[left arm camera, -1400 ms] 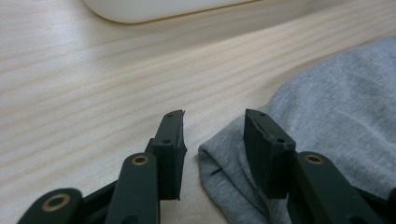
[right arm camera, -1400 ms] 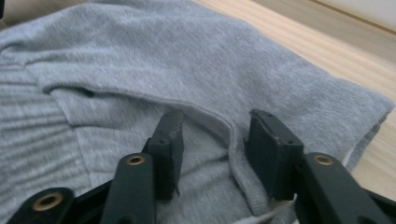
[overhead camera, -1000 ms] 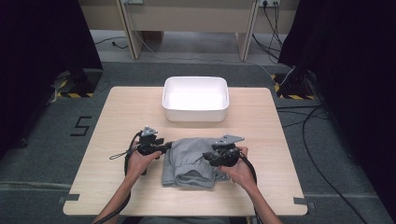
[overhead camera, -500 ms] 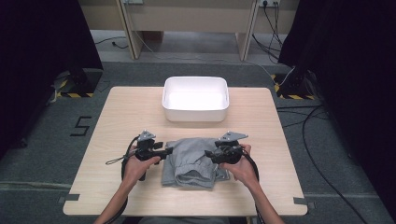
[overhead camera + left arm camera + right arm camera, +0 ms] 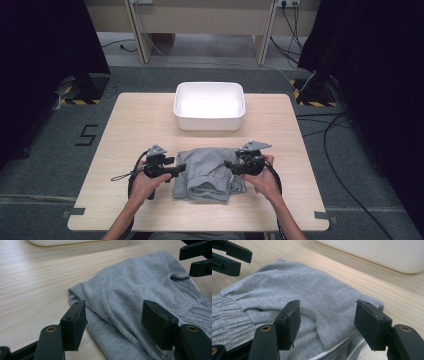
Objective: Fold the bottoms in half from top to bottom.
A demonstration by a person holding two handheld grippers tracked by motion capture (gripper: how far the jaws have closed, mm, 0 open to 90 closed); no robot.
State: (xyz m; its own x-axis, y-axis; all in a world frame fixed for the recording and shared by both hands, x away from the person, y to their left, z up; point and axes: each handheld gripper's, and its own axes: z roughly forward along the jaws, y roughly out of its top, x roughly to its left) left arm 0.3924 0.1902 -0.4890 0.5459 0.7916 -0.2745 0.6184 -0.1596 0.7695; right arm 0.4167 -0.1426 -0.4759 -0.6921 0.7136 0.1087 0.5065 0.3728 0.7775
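**Both grippers open at folded garment**

The grey folded garment [image 5: 208,173] lies on the table [image 5: 130,125], near side of the white tub [image 5: 209,105]. Left gripper [image 5: 113,320]: jaws spread wide over its left edge, gripping nothing. Right gripper [image 5: 328,320]: jaws spread wide over its right edge, gripping nothing.

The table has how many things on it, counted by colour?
Grey: 1, the folded garment
White: 1, the tub
Black: 2, the left gripper and the right gripper, both open beside the garment
Total: 4
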